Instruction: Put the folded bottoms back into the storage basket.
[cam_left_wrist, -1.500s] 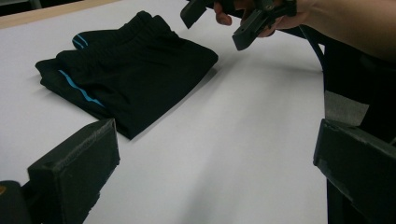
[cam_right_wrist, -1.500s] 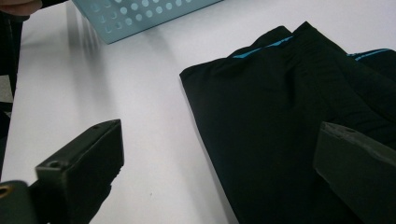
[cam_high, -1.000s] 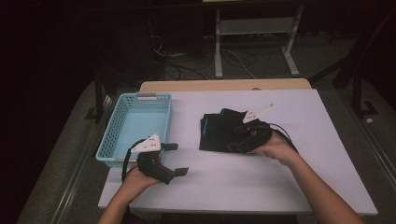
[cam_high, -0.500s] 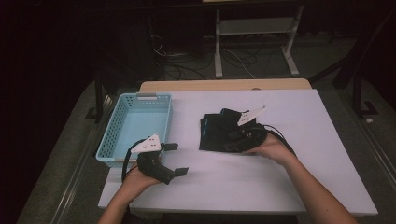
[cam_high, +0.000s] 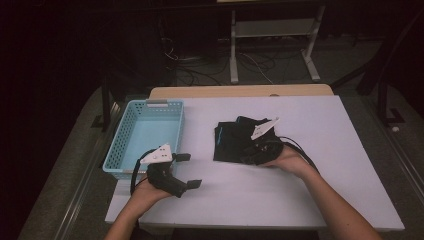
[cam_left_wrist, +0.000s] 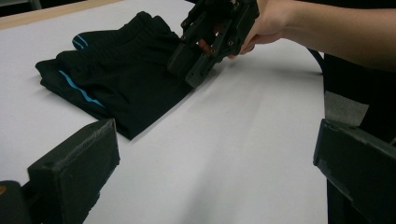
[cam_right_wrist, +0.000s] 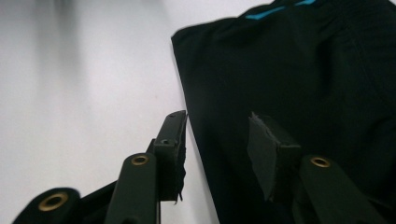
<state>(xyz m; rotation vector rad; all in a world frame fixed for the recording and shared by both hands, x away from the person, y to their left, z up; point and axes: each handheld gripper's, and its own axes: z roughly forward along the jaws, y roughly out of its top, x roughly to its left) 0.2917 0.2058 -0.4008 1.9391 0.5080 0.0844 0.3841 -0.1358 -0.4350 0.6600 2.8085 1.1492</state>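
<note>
Folded black shorts (cam_high: 232, 137) with thin blue trim lie in the middle of the white table (cam_high: 325, 125). My right gripper (cam_high: 246, 156) rests at their near edge, held by a hand from the right. In the right gripper view (cam_right_wrist: 217, 121) one jaw stands on the table side of the cloth's hem and the other over the shorts (cam_right_wrist: 303, 70). The jaws have just been closing, with a gap still between them and the hem inside it. My left gripper (cam_high: 189, 170) stands open over bare table, pointed at the shorts (cam_left_wrist: 116, 79) and the right gripper (cam_left_wrist: 196, 70).
A light blue mesh basket (cam_high: 116, 137) sits at the table's left, just beyond my left gripper. A metal stand (cam_high: 272, 45) and cables (cam_high: 200, 75) are on the dark floor past the far edge.
The right gripper has edged slightly left along the shorts' near edge and its jaws have narrowed. The left gripper has stayed where it was.
</note>
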